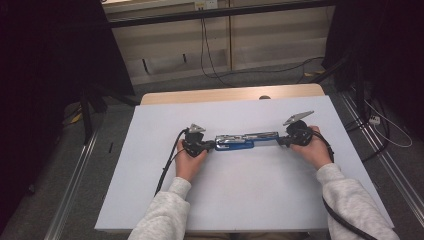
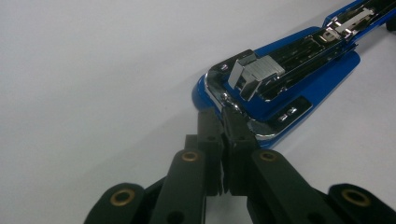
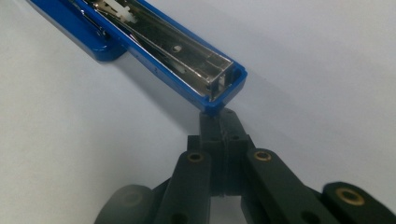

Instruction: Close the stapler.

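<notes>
A blue stapler (image 1: 245, 140) with chrome insides lies opened out flat across the middle of the white table top (image 1: 240, 195). My left gripper (image 1: 212, 145) is at its left end. In the left gripper view the jaws (image 2: 222, 116) stand together, tips against the chrome rim of the stapler's (image 2: 280, 79) base end. My right gripper (image 1: 278, 142) is at the other end. There its shut jaws (image 3: 219, 119) meet the blue tip of the stapler's open staple channel (image 3: 154, 42). Nothing sits between either pair of jaws.
A hand and grey sleeve hold each gripper, with a black cable (image 1: 167, 165) trailing from the left one toward the front edge. Beyond the white top runs a wooden table edge (image 1: 230, 94). Dark stands flank the table, and cables (image 1: 210, 65) lie on the floor behind.
</notes>
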